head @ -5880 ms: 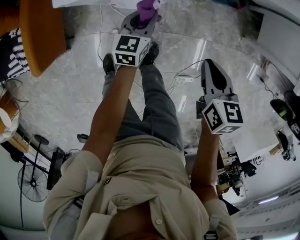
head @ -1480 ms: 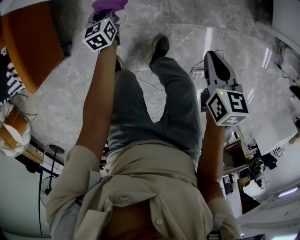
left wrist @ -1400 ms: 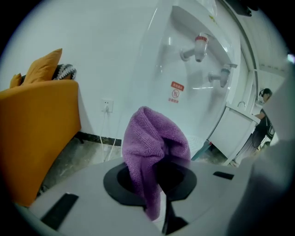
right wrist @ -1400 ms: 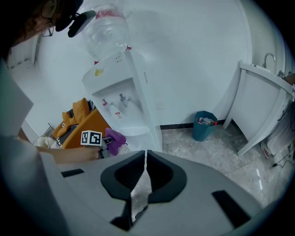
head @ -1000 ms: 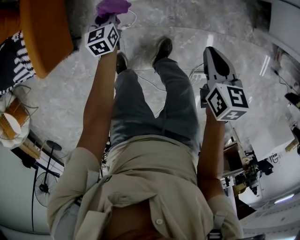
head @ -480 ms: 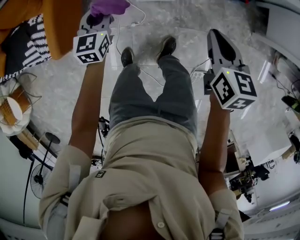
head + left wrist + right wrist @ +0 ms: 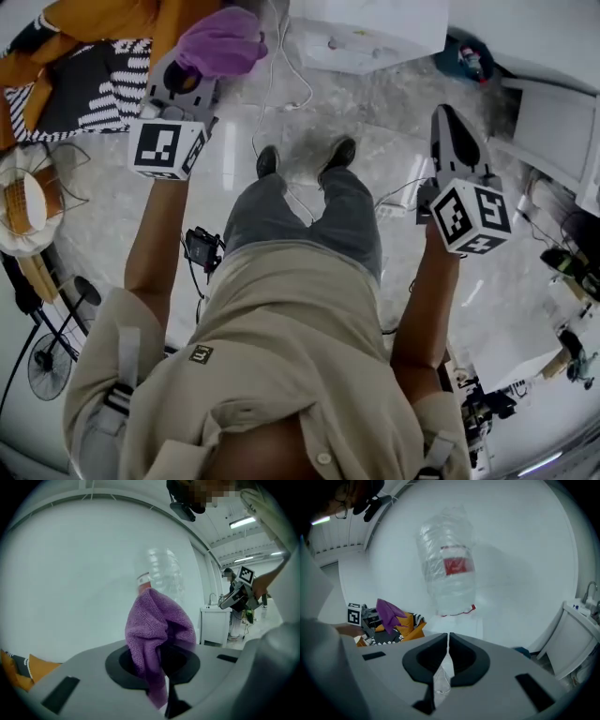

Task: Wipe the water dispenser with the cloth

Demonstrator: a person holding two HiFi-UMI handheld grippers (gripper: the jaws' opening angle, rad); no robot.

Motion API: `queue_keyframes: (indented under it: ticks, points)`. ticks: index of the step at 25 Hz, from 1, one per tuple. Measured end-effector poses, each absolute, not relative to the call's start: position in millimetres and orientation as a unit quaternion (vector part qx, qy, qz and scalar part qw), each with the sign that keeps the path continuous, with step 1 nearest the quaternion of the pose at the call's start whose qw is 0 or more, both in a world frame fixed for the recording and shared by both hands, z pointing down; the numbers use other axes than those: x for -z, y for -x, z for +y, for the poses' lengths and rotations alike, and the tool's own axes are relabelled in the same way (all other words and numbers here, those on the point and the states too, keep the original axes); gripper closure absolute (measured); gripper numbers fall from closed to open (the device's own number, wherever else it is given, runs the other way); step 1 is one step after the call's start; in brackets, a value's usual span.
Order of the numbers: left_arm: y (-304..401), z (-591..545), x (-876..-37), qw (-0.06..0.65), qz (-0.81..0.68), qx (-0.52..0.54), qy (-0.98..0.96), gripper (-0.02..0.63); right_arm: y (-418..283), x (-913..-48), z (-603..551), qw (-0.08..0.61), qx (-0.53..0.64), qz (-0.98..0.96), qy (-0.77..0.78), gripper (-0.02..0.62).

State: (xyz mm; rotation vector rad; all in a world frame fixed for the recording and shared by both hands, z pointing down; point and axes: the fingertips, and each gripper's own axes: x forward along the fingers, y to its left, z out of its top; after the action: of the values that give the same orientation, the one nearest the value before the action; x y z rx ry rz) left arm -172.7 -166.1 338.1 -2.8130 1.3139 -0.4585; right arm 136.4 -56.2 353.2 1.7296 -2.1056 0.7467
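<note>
Left gripper (image 7: 162, 665) is clamping the purple cloth (image 7: 157, 625), which is bunching up above the jaws. Right gripper (image 7: 448, 645) is pinching shut on nothing. Water dispenser (image 7: 367, 30) is standing ahead, well apart, with its bottle (image 7: 446, 573) on top. I'd close in first, then press the cloth's fat part flat and wipe in overlapping strokes.

The water dispenser (image 7: 367, 33) stands at twelve o'clock; the left gripper (image 7: 192, 75) is at eleven, the cloth (image 7: 222, 42) between its jaws; the right gripper (image 7: 450, 122) is at one, well apart from both.
</note>
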Motion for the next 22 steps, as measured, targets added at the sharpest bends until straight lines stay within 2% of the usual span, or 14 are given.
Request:
queue_keyframes:
  ticks: [9,14,22]
  points:
    - [210,-146,-208,0.034,0.415,0.101,0.903,0.537,-100,-247,-62,0.14,-0.184,-0.765,-0.601,0.569]
    - [209,-125,-141,0.049,0.393,0.065,0.916,0.537,-83,-187,-45,0.13,-0.116,-0.784,-0.596,0.572]
    - [209,-77,-74,0.073,0.324,0.033,0.943,0.535,-55,-128,-4,0.099,-0.085,-0.782,-0.609,0.574]
